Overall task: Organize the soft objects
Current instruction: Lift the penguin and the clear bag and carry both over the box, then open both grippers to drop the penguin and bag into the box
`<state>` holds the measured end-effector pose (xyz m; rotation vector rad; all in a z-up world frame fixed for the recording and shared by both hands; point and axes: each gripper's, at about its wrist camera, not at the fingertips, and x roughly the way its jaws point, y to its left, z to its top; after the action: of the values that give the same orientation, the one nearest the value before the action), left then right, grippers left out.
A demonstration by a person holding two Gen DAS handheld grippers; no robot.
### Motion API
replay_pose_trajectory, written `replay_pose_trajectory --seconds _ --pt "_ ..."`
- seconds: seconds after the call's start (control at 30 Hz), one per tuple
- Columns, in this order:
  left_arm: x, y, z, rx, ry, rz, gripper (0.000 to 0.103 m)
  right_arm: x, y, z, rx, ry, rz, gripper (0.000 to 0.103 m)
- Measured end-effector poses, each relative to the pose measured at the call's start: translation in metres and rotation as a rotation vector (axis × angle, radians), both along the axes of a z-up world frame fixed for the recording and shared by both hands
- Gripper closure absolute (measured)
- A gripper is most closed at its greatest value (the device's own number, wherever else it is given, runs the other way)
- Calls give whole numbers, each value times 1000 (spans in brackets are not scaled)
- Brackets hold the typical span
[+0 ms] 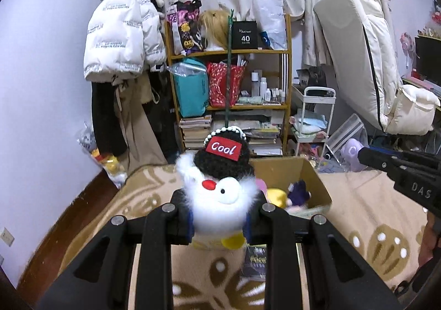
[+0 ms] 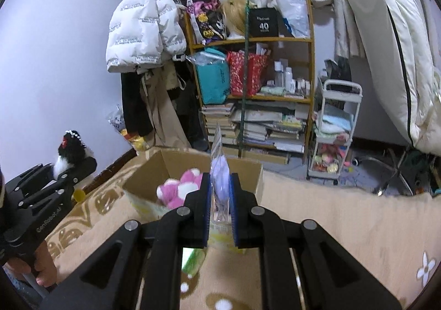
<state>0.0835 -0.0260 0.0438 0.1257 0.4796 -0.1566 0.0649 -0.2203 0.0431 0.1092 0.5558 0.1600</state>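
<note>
My left gripper (image 1: 219, 208) is shut on a white fluffy plush (image 1: 217, 199) with a black "Cool" hat, held above the blanket in front of an open cardboard box (image 1: 317, 180). The box holds a yellow plush (image 1: 277, 195) and a purple plush (image 1: 299, 193). My right gripper (image 2: 220, 199) is shut on a lilac soft toy in a clear packet (image 2: 219, 183), held at the near side of the box (image 2: 248, 172). A pink and white plush (image 2: 180, 188) lies in the box. The left gripper with its plush (image 2: 70, 153) shows at left in the right wrist view.
A beige patterned blanket (image 1: 137, 199) covers the surface. A wooden shelf (image 1: 228, 53) of bags and books stands behind, with coats (image 1: 121, 31) at left, a white cart (image 2: 335, 131) and a folded mattress (image 1: 358, 48) at right. A dark packet (image 1: 255, 263) lies under my left gripper.
</note>
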Motion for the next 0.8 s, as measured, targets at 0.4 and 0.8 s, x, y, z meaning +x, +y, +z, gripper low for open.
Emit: replay_pose_trajectory --seconds 0.4,0.8 --pt "53 -2 -22 -30 -4 -4 78 30 0 -10 -8 -69 18 90" --pt "84 -5 -62 -20 61 -4 78 51 9 -53 22 -63 71 90"
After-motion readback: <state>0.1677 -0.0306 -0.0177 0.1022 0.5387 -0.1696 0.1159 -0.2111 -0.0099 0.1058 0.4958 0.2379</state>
